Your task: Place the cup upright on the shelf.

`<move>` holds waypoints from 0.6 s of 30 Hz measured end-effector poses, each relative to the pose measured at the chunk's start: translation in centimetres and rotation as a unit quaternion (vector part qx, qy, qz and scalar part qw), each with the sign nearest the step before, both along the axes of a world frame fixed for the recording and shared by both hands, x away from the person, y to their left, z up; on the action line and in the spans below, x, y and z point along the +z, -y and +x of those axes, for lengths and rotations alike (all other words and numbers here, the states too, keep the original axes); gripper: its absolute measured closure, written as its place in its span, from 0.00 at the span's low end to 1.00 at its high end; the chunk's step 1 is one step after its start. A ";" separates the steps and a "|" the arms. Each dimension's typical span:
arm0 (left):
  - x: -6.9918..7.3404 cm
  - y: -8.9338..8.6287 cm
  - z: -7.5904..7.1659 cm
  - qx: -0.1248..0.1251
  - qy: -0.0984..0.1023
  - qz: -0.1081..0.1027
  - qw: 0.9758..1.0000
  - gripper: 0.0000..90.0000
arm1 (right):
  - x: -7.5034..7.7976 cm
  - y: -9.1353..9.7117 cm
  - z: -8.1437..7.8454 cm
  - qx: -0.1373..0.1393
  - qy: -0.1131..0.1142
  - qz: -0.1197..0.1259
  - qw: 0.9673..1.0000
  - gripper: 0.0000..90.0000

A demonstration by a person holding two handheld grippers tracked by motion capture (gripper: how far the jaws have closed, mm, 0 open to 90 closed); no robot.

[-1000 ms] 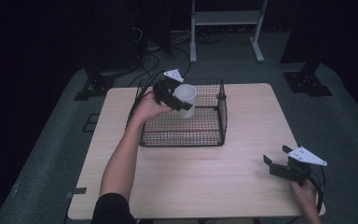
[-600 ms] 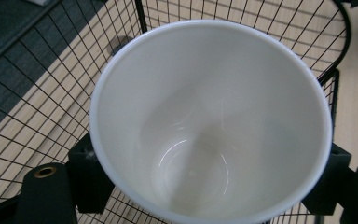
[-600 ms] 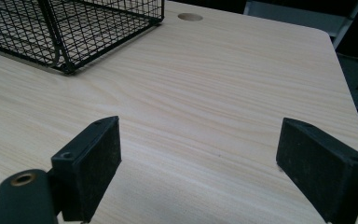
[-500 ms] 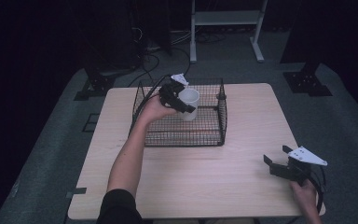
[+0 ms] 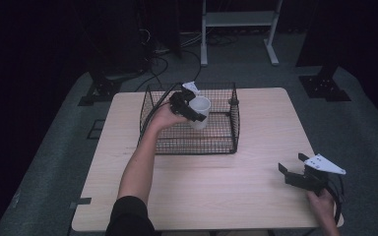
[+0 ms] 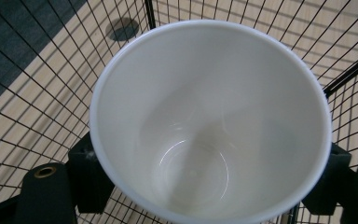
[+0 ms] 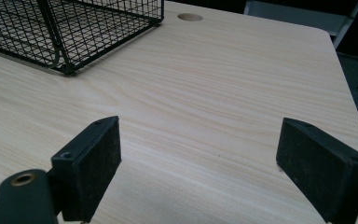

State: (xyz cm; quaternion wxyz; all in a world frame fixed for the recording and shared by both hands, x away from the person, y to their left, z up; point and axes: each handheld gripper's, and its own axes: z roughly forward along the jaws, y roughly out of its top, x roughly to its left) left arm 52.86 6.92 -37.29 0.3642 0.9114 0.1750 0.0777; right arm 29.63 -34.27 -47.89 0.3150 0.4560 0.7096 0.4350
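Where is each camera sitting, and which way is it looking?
High view: above the person's side, looking forward and down on the light wooden table; both forearms show, with the left gripper and right gripper.
Left gripper view: rides on the left gripper, looking into the white cup clamped between its black jaws, over the black wire basket.
Right gripper view: rides on the right gripper, looking across the table between its wide-open jaws.
Shared: all three views show the basket and the table.

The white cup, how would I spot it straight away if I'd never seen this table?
Find the black wire basket at the far middle of the wooden table. The white cup is inside it, clamped by the left gripper. It is the one pale, smooth, empty thing among dark mesh.
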 end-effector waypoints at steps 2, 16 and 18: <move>-0.3 0.0 0.0 0.001 -0.002 0.003 1.000 0.23 | 0.0 0.0 0.0 0.000 0.000 -0.001 1.000 0.15; -2.1 0.3 0.8 0.005 -0.029 0.019 0.999 0.23 | 0.0 0.0 0.0 0.000 0.001 0.001 1.000 0.15; -2.3 0.4 0.8 0.003 -0.030 0.022 0.999 0.23 | 0.0 0.0 0.0 0.000 0.001 0.000 1.000 0.15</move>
